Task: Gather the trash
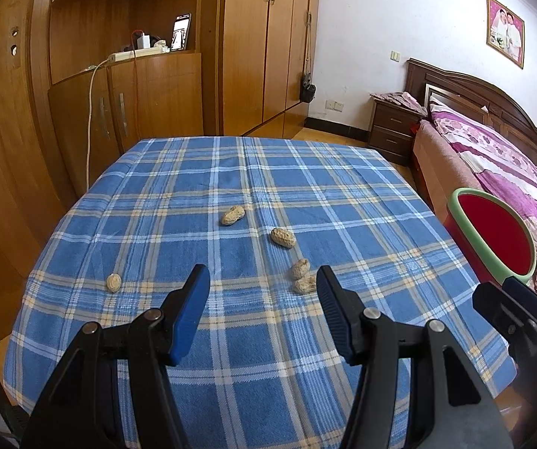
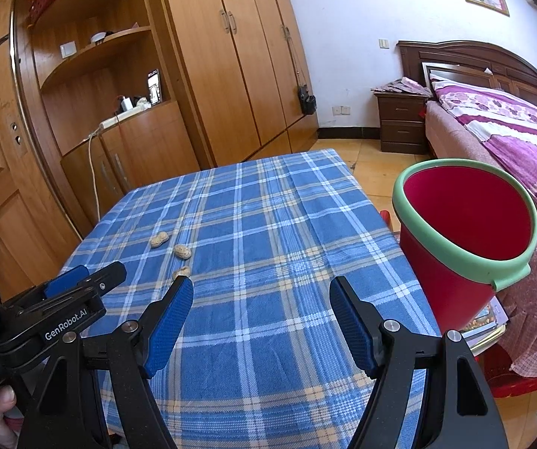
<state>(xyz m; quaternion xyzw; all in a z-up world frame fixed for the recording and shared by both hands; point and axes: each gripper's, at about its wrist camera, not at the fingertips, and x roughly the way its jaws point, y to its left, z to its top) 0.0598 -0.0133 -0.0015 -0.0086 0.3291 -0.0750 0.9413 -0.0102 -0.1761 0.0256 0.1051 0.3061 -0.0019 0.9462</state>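
Several peanut shells lie on the blue plaid tablecloth (image 1: 231, 374): one far (image 1: 233, 215), one right of it (image 1: 282, 237), two close together (image 1: 302, 277) by my left gripper's right finger, and one alone at the left (image 1: 113, 283). My left gripper (image 1: 263, 282) is open and empty above the cloth. My right gripper (image 2: 261, 292) is open and empty over the cloth's near right part; three shells (image 2: 181, 250) show ahead to its left. A red bin with a green rim (image 2: 463, 232) stands off the table's right edge, also in the left view (image 1: 493, 239).
A wooden wardrobe and shelf unit (image 1: 126, 75) stand behind the table. A bed with a purple cover (image 2: 512, 127) and a nightstand (image 2: 401, 123) are at the right. A red stool with books (image 2: 493, 336) is under the bin.
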